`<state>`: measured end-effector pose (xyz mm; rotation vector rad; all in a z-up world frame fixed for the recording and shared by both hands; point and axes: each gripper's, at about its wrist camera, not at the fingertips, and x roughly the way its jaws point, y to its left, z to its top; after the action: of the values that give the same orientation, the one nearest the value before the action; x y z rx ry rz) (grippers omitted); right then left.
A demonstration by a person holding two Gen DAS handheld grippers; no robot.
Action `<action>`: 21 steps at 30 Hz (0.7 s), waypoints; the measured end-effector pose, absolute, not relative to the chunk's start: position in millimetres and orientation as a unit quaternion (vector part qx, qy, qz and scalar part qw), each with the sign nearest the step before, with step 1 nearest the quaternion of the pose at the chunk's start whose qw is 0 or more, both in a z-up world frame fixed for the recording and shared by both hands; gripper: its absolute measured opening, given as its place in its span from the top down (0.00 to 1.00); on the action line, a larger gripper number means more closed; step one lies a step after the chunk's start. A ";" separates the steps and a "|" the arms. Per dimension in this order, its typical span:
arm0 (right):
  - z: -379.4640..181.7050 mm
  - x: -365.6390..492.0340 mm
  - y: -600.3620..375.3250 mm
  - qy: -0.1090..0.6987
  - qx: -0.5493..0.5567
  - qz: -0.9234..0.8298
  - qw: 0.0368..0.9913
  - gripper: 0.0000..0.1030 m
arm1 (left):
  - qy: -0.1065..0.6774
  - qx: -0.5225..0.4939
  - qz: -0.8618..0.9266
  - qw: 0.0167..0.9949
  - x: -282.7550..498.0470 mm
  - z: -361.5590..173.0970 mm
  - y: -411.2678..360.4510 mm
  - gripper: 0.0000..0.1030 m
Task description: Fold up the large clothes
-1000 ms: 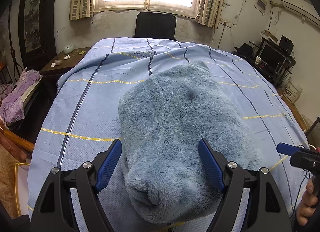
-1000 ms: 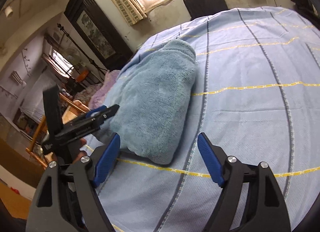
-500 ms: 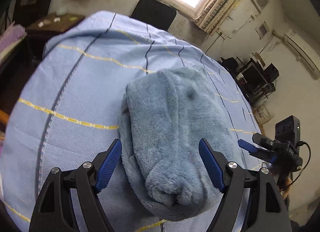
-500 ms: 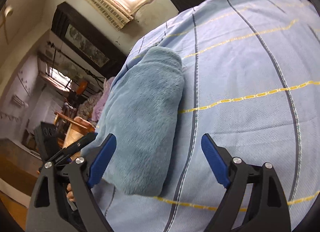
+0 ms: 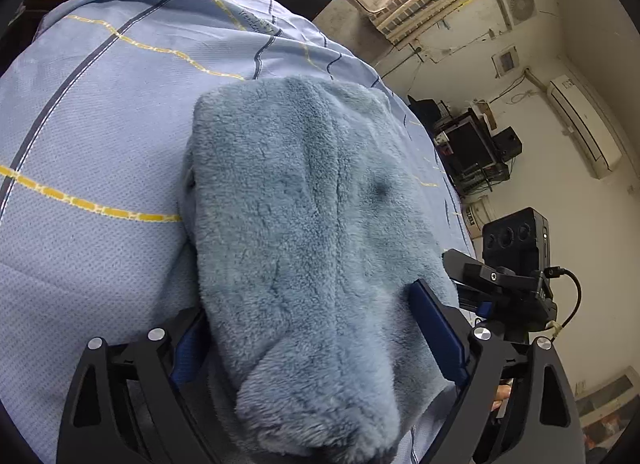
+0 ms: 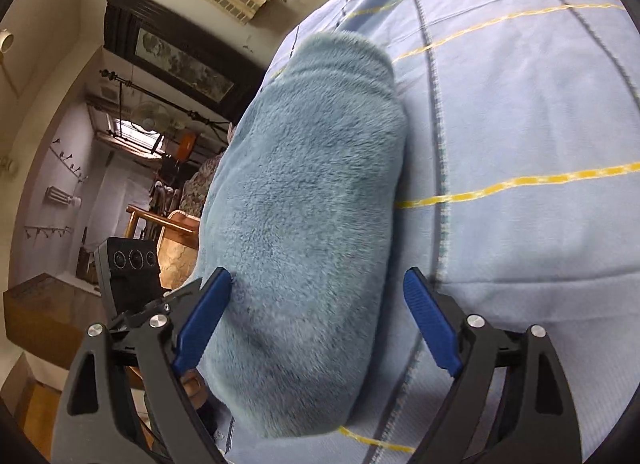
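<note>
Both hand-held grippers straddle the fleece point(image 5: 304, 224): left point(image 5: 316, 344) opening wide, right point(image 6: 316, 328) gaping, neither gripping. Bite deep before lifting off the bed point(image 5: 100, 124).

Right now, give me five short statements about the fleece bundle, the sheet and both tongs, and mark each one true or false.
1. The fluffy blue-grey fleece garment lies folded into a long bundle on the light blue sheet with yellow and dark stripes. True.
2. The left tongs are clamped shut beside the bundle. False: their jaws are opening and stand either side of the bundle's near end.
3. The right tongs have the near end of the bundle between their blue fingers. True.
4. The bundle hangs in the air above the sheet. False: it rests on the sheet.
5. The sheet is plain white. False: it is light blue and striped.
</note>
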<state>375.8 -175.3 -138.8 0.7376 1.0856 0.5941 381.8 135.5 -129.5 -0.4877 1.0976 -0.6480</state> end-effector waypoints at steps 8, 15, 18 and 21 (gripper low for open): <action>-150.7 379.3 -171.9 0.492 0.357 0.290 0.739 0.15 | 0.526 -0.247 -0.308 0.753 390.0 -144.5 128.4 0.10; -150.2 378.4 -152.1 0.487 0.329 0.306 0.749 0.14 | 0.517 -0.215 -0.313 0.767 386.3 -139.3 112.5 0.16; -148.7 380.9 -150.8 0.486 0.325 0.305 0.751 0.18 | 0.510 -0.201 -0.315 0.775 384.1 -134.7 107.3 0.25; -144.5 381.5 -149.0 0.483 0.313 0.305 0.759 0.25 | 0.504 -0.190 -0.318 0.781 381.1 -130.7 104.2 0.32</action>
<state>381.5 -149.0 -144.5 0.6814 1.0515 0.6634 381.1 104.2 -130.7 -0.4096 1.0883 -0.6867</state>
